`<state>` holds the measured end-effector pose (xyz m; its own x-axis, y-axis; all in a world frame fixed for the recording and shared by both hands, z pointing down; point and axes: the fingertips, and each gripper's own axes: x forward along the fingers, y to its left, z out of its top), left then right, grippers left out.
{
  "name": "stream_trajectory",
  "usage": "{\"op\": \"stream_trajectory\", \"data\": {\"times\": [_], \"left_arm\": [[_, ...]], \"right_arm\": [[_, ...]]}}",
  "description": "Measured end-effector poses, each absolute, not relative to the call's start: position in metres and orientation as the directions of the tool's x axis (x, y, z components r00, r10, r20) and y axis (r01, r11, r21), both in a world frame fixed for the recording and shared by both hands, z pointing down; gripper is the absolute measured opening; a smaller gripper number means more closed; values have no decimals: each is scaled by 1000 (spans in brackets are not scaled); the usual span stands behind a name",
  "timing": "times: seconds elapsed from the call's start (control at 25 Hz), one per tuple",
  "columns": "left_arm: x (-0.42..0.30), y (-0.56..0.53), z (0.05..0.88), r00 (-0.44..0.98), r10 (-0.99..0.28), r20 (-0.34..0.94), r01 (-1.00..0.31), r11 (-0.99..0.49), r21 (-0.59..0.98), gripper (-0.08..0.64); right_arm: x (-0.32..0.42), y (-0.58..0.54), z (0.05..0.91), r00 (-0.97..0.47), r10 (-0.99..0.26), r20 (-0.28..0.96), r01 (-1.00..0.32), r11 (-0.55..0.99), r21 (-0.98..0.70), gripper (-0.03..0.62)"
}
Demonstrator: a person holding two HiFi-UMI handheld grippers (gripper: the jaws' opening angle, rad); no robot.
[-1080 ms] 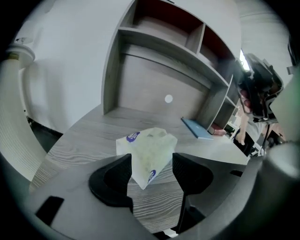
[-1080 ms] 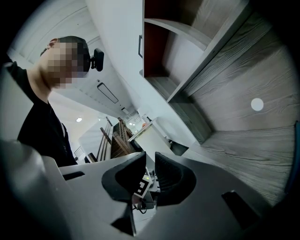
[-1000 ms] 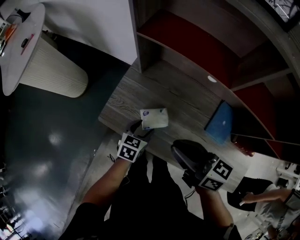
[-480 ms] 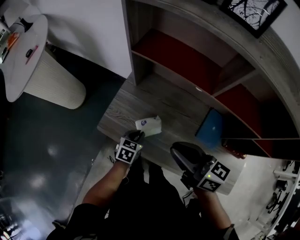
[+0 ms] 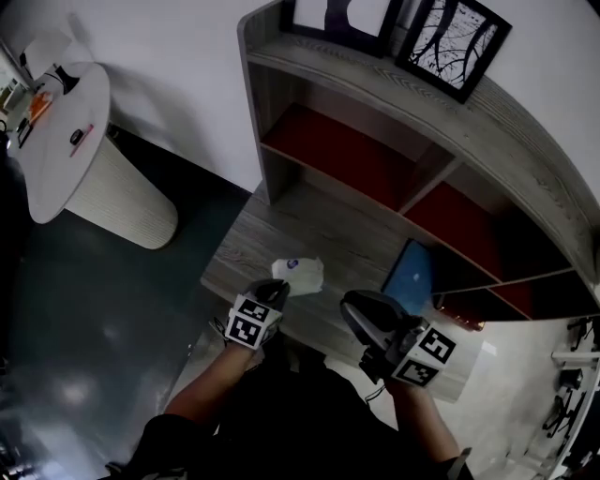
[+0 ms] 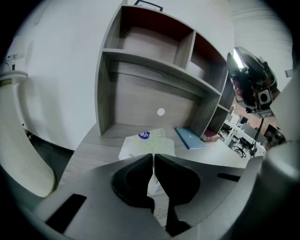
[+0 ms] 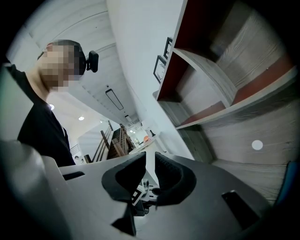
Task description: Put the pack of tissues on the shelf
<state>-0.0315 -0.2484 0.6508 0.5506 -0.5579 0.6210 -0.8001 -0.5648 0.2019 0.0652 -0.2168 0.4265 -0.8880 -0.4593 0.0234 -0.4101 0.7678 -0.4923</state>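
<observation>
Over the grey bench (image 5: 248,248) our left gripper (image 5: 277,287) has just clenched its jaws on the pack of tissues (image 5: 300,275), our right gripper (image 5: 361,314) has its jaws slightly apart and empty, and placing on the shelf (image 5: 375,164) at 1 o'clock remains

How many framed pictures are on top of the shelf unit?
2. One framed picture near the shelf unit's left end, cropped; the second framed picture just right of it. More may be out of view.

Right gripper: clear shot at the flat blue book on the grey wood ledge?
Probably yes. The right gripper is empty, and only bare grey wood ledge lies between it and the flat blue book. The white tissue pack sits off to its left, out of the path.
</observation>
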Motion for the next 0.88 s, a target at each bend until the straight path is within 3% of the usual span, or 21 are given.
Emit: {"op": "stream_trajectory", "data": {"times": [0.88], "left_arm": [[-11, -283, 440, 661, -647, 381, -730, -672, 126, 19]], "right_arm": [[115, -224, 395, -834, -549, -66, -467, 763, -446, 21]]}}
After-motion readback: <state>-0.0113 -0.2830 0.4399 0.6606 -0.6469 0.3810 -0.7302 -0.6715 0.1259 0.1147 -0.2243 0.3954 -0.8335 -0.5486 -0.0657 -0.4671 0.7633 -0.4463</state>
